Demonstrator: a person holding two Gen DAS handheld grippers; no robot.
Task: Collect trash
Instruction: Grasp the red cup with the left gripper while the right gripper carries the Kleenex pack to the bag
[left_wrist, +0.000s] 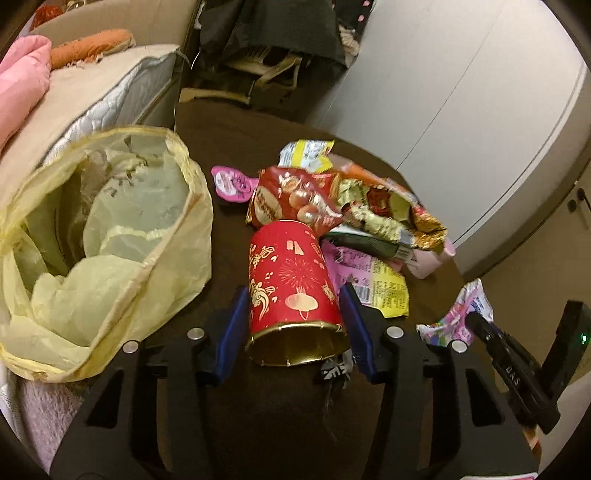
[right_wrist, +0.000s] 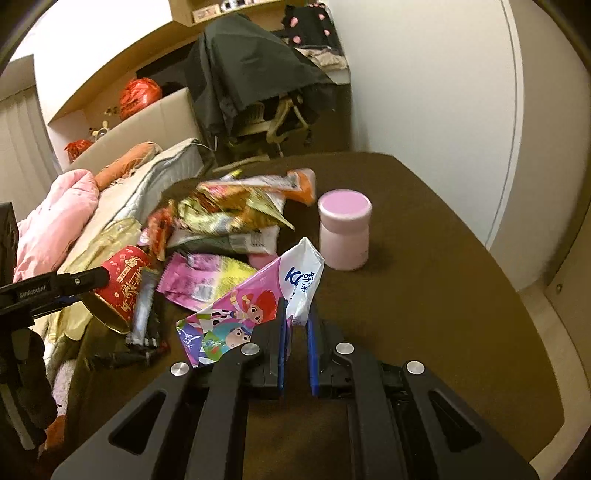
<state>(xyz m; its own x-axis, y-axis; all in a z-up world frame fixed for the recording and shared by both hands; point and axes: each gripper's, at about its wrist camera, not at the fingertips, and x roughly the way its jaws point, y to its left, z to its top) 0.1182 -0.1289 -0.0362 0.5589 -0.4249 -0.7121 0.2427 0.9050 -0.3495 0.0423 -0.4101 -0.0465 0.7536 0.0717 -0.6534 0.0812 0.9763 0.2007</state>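
A red paper cup (left_wrist: 291, 280) with gold print lies on its side, gold rim toward me, between the blue pads of my left gripper (left_wrist: 293, 290), which press on both its sides. In the right wrist view the same cup (right_wrist: 123, 280) hangs tilted off the left gripper (right_wrist: 92, 278). My right gripper (right_wrist: 297, 306) is shut on a corner of a cartoon-printed plastic wrapper (right_wrist: 251, 310), which stands up off the table. A heap of snack wrappers (left_wrist: 332, 199) lies behind the cup. A yellow plastic trash bag (left_wrist: 110, 229) gapes open to the cup's left.
The brown table (right_wrist: 424, 295) carries a pink lidded bottle (right_wrist: 344, 229) right of the heap and a dark sachet (right_wrist: 142, 314) by the cup. A bed (left_wrist: 92, 85) with a pink blanket lies to the left. A chair draped in dark clothes (right_wrist: 251, 74) stands behind.
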